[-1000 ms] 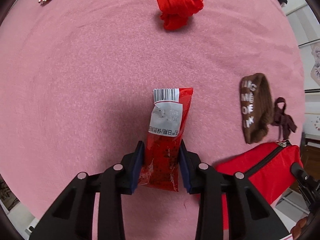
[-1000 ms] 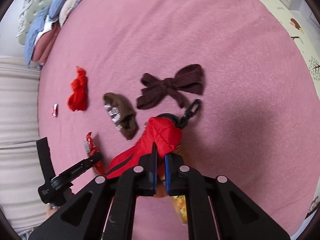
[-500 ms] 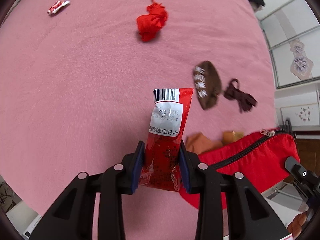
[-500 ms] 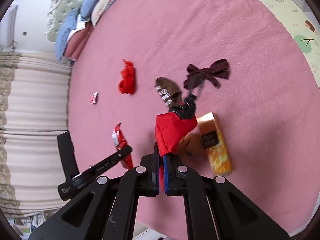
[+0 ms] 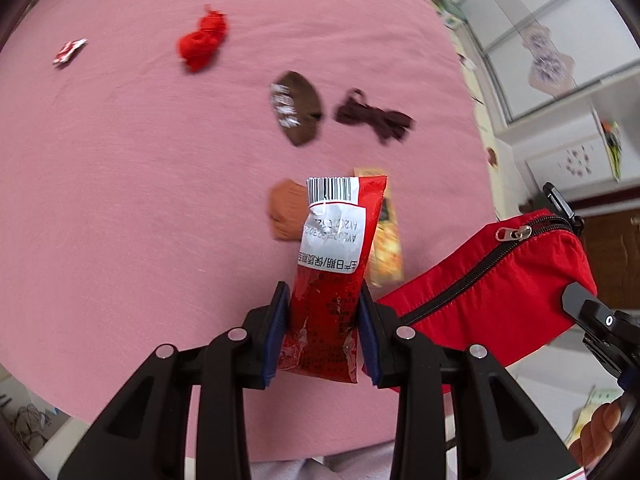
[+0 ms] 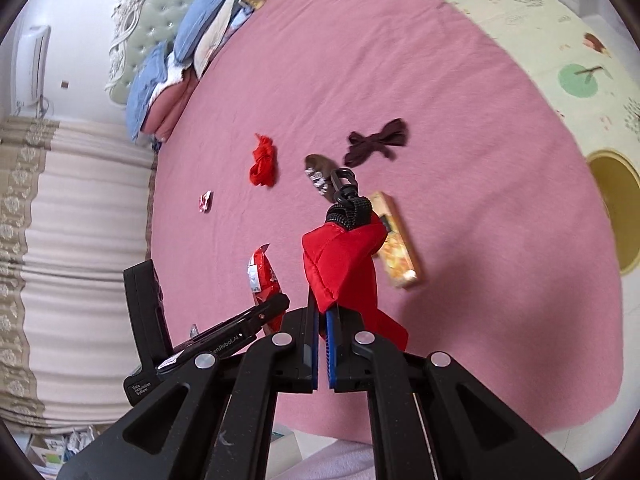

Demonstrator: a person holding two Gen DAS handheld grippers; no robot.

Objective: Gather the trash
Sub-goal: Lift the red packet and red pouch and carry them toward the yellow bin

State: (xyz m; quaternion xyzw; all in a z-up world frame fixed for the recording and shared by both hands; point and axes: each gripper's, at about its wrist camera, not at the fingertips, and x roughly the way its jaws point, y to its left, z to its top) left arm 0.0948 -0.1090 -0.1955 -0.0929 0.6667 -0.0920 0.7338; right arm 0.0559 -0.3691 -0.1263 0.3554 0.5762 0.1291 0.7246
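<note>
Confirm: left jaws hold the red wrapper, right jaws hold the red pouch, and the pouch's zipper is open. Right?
Not quite. The pouch has its zipper closed, as the left wrist view shows. The wrapper in the left jaws and the pouch in the right are as you say.

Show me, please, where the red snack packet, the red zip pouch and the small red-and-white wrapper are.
red snack packet [image 5: 332, 280], left wrist view, on its red middle below the white label.
red zip pouch [image 5: 500, 296], left wrist view, on its fabric side below the zip.
small red-and-white wrapper [image 5: 69, 52], left wrist view, on its centre.
</note>
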